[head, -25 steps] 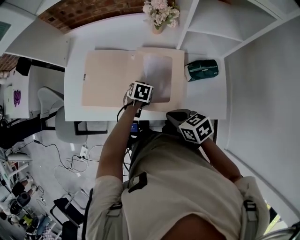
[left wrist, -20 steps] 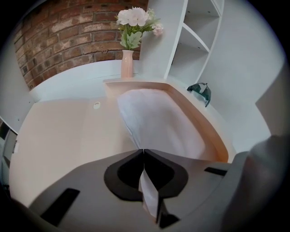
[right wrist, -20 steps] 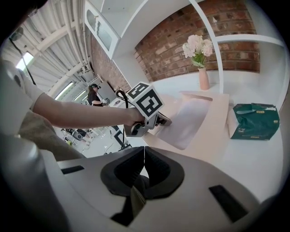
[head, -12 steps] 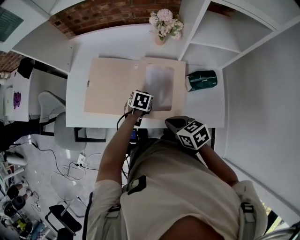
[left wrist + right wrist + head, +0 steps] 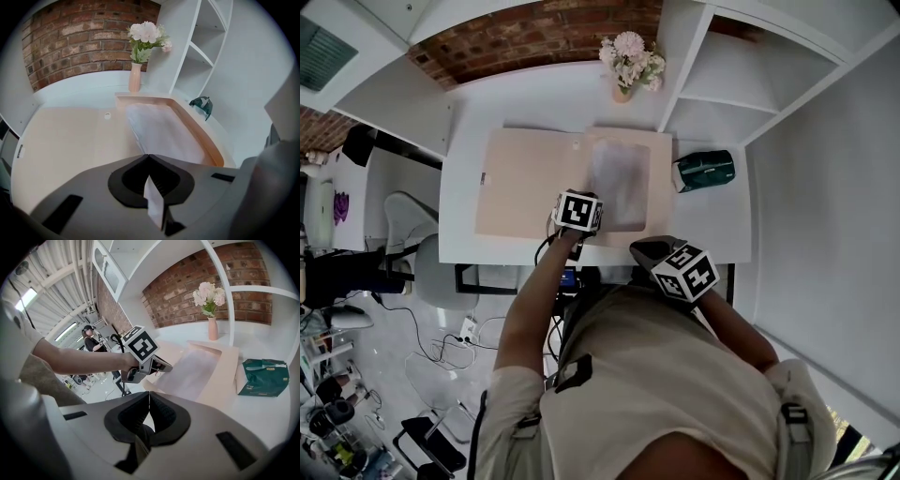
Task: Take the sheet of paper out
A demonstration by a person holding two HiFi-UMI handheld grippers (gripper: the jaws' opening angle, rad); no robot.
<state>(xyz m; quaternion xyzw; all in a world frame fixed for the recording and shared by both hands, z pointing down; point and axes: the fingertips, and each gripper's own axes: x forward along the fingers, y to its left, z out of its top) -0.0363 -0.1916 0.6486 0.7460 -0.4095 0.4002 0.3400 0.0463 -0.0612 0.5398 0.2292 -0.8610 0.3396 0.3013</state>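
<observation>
Sheet of paper (image 5: 621, 183): pale, slightly see-through, lying flat on the right half of an open beige folder (image 5: 530, 183). Its long axis runs away from the person, from the near edge of the white desk (image 5: 703, 225) towards the brick wall (image 5: 534, 33). One short end faces the person and the other points at the vase of flowers (image 5: 626, 61).

The left gripper (image 5: 149, 157) slants down at that near short end, its jaws clenched on the edge of the sheet. The folder's left half lies spread open and bare beside it.

Along the sheet's right side runs the folder's raised edge. Just past it a dark green packet (image 5: 705, 169) sits on the desk, below the white shelves (image 5: 750, 84).

The right gripper (image 5: 149, 394) hangs off the near side of the desk, close to the person's body and apart from the folder. Its jaws are pressed together on nothing.
</observation>
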